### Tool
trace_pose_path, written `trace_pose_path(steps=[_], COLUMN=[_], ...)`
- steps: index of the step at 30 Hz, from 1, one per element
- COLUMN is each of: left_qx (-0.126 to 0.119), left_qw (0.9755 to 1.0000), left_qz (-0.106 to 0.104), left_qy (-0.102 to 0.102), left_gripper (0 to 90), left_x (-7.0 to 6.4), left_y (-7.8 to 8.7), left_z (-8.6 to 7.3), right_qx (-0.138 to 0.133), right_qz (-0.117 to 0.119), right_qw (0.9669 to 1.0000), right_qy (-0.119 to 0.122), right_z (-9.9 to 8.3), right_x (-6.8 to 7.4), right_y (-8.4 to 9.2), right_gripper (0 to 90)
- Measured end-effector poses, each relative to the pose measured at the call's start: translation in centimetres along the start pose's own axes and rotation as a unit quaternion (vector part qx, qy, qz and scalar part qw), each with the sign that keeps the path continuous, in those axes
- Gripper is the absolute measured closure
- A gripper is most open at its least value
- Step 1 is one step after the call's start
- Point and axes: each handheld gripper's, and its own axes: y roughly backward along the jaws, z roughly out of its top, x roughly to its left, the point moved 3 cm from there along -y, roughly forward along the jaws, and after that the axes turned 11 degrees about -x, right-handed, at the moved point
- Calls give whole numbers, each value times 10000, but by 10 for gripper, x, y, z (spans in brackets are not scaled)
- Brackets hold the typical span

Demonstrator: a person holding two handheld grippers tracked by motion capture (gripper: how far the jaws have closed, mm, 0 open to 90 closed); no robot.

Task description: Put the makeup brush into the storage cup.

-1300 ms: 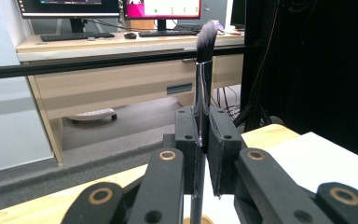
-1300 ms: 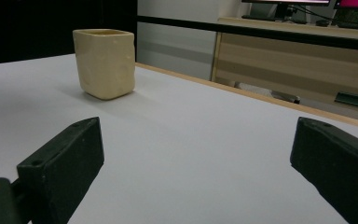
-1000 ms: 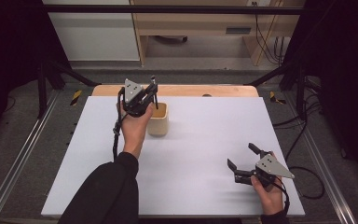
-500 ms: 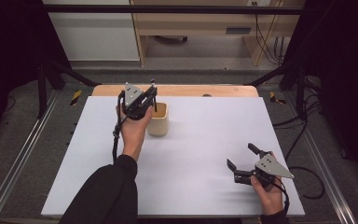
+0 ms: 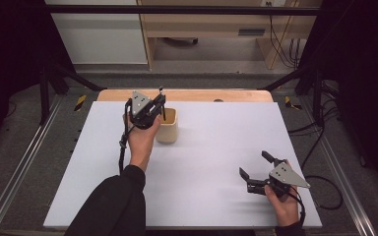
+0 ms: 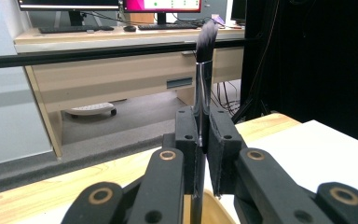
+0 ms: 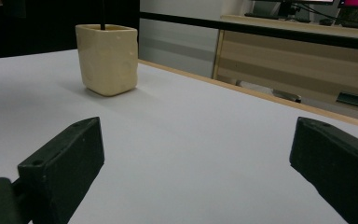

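Observation:
My left gripper [image 5: 156, 106] hovers over a cream square cup [image 5: 167, 127] at the back left of the white tabletop [image 5: 216, 147]. It is shut on a slim black makeup brush [image 6: 204, 70] held upright, bristles up. The brush's handle runs down between the pads into the cup's mouth [image 6: 216, 205]. In the left gripper view the left gripper [image 6: 204, 122] clamps the brush just below its silver ferrule. My right gripper [image 5: 257, 166] rests low near the front right of the table, open and holding nothing. From the right gripper [image 7: 196, 154] the cup [image 7: 107, 58] stands well ahead, a dark stem rising from it.
A strip of wooden table [image 5: 187, 94] shows behind the white top. Metal frame rails [image 5: 24, 162] run along both sides, with cables on the floor at right [image 5: 320, 142]. A desk with monitors [image 6: 163, 5] stands beyond the table.
The left gripper with the brush has sunk slightly toward the cup. The right gripper has stayed where it was.

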Motion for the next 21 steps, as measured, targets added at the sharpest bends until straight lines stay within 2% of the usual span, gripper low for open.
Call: trace_pose_path(steps=[9,21], left_qx=[-40,38], left_qw=[10000,10000], left_qz=[21,47], left_qy=[-24,-37], left_gripper=[837,837], left_x=[1,3], left_y=[3,5], left_z=[-3,-11], right_qx=[10,21], right_qz=[9,7], right_qw=[10000,10000], right_qy=[-6,-8], right_z=[0,-1], right_x=[1,1], right_y=[0,-1], right_gripper=[35,40])
